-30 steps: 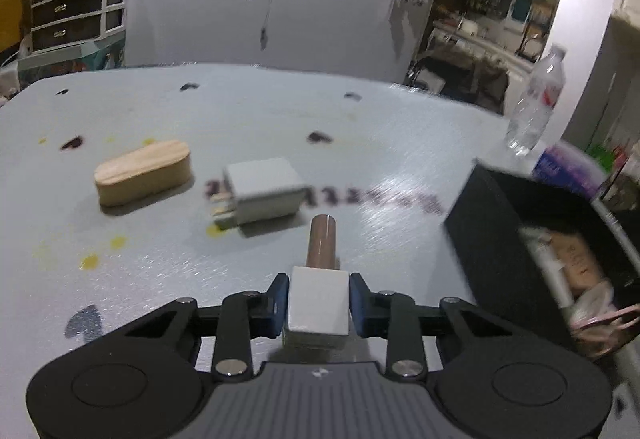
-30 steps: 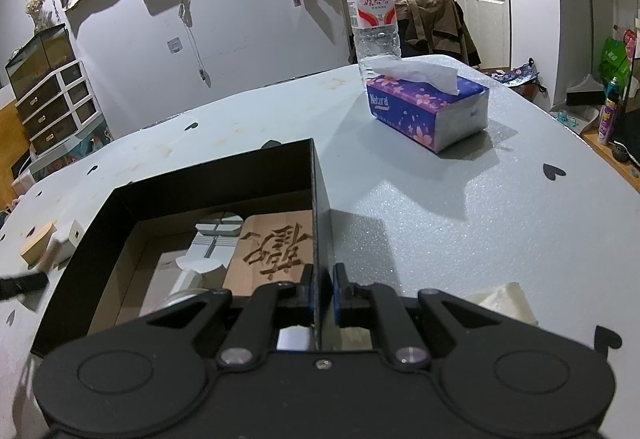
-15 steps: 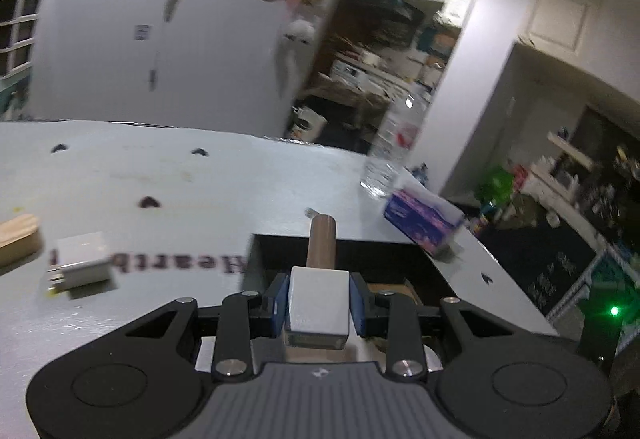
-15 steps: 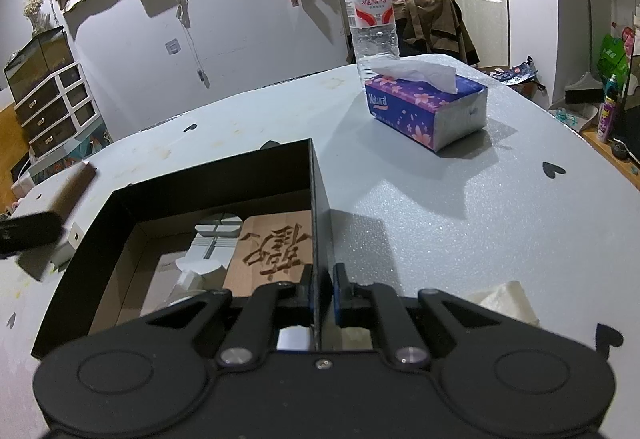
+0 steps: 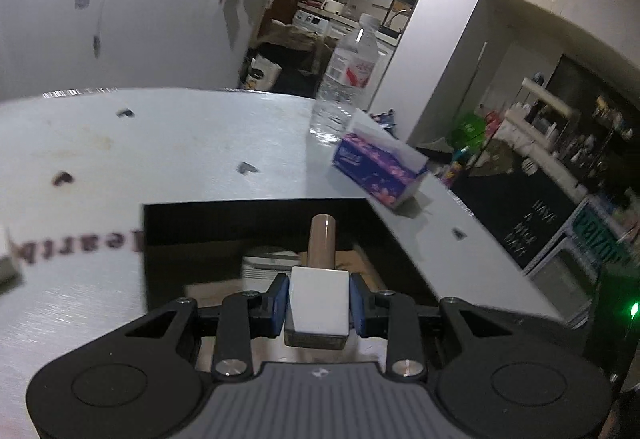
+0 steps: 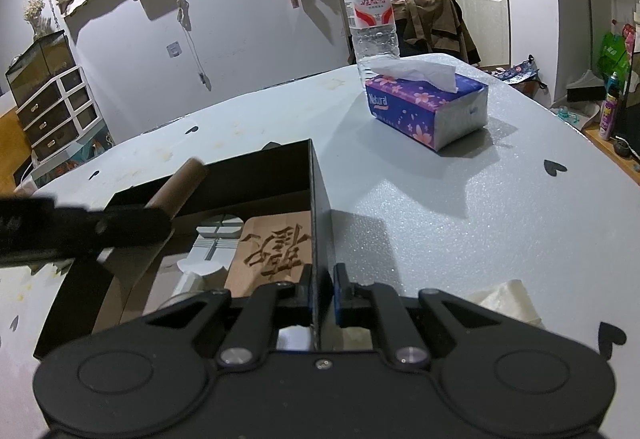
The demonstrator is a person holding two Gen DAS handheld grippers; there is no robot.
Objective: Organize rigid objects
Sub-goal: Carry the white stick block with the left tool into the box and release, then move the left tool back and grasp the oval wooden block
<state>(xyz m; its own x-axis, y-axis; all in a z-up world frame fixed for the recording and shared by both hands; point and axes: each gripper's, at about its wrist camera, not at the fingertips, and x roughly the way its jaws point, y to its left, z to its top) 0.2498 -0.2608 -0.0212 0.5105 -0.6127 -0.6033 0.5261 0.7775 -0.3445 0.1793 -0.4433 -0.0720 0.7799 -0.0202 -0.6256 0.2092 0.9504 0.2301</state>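
Over the open black box [image 6: 316,191] on the grey table [image 6: 460,207], the left gripper [image 5: 319,299] clamps a white block with a brown cylindrical handle [image 5: 322,243], holding it above the box's interior. The right gripper [image 6: 321,287] pinches the box's right wall between closed fingers. A carved wooden plaque [image 6: 276,251] lies inside, a tissue pack [image 6: 428,107] and water bottle [image 6: 370,11] beyond.

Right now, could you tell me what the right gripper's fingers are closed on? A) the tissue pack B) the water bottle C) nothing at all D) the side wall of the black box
D: the right gripper pinches the thin side wall of the black box between its fingers.
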